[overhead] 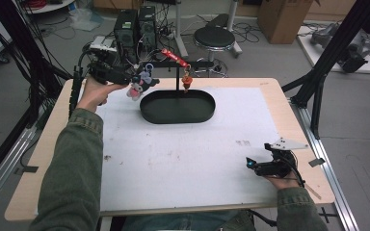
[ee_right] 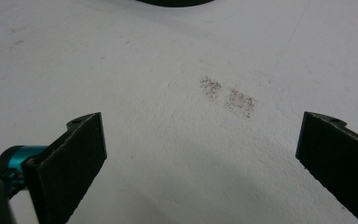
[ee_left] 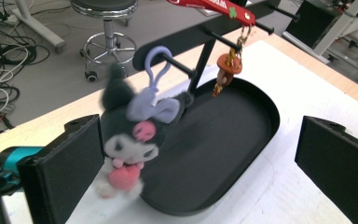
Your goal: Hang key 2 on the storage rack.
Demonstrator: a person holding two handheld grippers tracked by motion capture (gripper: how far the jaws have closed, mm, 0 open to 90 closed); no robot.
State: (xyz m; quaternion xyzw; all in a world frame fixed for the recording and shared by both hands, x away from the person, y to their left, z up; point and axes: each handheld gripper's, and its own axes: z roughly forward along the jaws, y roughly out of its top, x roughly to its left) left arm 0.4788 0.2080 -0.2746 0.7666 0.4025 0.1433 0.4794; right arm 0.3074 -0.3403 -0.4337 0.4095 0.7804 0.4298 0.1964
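Observation:
A dark plush toy (ee_left: 130, 135) with a pink heart and a purple loop (ee_left: 156, 60) hangs blurred over the left end of the black oval tray (ee_left: 242, 135). The loop sits by a black peg (ee_left: 179, 65) of the stand; I cannot tell if it is hooked on. My left gripper (ee_left: 200, 128) is open, its jaws wide apart, and the plush lies close to the left jaw. In the high view the plush (overhead: 137, 85) is at the left gripper (overhead: 134, 79)'s tip. My right gripper (ee_right: 200, 121) is open over bare white mat, at the front right (overhead: 253, 163).
A red strap (overhead: 175, 56) with a small orange figure (overhead: 187, 82) hangs from the black stand (overhead: 177, 77) behind the tray (overhead: 147, 108). A white mat (overhead: 183, 159) covers the wooden table. A stool (overhead: 214, 37) and computer boxes (overhead: 135, 26) stand beyond the far edge.

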